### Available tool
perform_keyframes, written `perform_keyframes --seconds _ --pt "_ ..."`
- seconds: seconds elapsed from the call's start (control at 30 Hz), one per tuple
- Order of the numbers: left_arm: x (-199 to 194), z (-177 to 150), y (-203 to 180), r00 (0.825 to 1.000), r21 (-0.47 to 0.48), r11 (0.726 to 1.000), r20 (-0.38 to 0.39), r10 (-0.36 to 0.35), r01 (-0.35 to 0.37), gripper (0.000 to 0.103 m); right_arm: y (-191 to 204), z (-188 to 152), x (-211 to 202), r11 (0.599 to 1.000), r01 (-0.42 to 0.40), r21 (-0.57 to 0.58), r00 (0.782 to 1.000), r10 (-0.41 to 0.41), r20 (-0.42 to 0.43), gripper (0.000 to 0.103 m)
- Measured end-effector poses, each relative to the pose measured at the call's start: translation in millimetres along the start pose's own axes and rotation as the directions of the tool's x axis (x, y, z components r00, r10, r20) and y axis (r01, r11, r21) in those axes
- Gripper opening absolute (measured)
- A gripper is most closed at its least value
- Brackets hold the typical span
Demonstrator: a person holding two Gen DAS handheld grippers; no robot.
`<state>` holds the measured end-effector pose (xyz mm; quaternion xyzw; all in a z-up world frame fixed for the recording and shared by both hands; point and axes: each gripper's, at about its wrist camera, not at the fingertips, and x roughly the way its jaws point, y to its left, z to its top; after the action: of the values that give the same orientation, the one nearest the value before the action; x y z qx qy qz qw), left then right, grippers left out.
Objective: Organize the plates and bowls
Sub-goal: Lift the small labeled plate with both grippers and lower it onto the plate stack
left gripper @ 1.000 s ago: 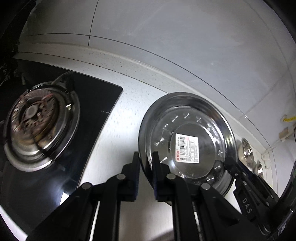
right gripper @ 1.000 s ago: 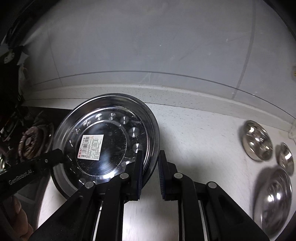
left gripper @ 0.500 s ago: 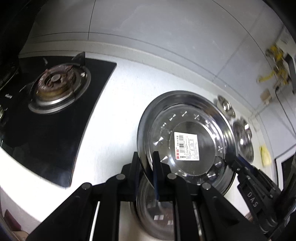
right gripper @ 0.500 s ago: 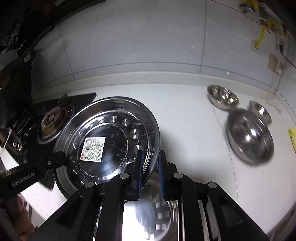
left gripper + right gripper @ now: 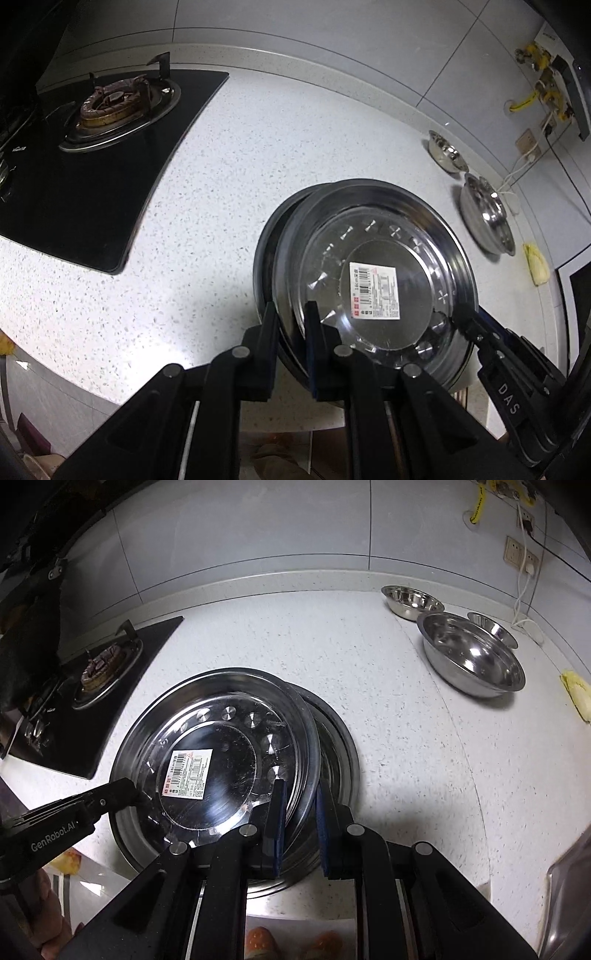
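Observation:
A round steel plate (image 5: 373, 280) with a barcode sticker is held by both grippers. My left gripper (image 5: 291, 332) is shut on its left rim. My right gripper (image 5: 299, 812) is shut on its right rim. The plate (image 5: 207, 753) hovers low over a second steel plate (image 5: 336, 753) that lies near the counter's front edge, offset a little to the left of it. In the left wrist view the lower plate (image 5: 267, 243) peeks out on the left. Each gripper shows in the other's view.
A large steel bowl (image 5: 476, 661) and two smaller bowls (image 5: 410, 602) (image 5: 493, 627) stand at the back right of the speckled counter (image 5: 406, 720). A black gas hob (image 5: 110, 107) is at the left. A yellow cloth (image 5: 576, 694) lies at the right edge.
Both grippers have carried the plate away from the wall and down toward the counter's front. A second plate has come into view beneath it. The bowls now show farther off.

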<state>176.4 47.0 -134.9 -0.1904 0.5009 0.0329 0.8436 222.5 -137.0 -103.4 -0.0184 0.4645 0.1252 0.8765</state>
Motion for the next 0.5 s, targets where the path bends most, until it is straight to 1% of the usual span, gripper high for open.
perform_keyframes --seconds 0.3,0.5 --pt "8.5 -3.8 -3.5 0.999 0.007 0.999 0.001 0.036 -0.036 0.012 -5.0 -7.8 13.9 1.0 -0.01 -0.004 1.0 0.01 -0.026 0.014" --pt "9.5 -4.8 -5.9 0.998 0.006 0.998 0.022 0.065 -0.065 0.012 -5.7 -10.3 20.7 1.0 -0.019 -0.024 0.999 0.018 -0.045 0.015"
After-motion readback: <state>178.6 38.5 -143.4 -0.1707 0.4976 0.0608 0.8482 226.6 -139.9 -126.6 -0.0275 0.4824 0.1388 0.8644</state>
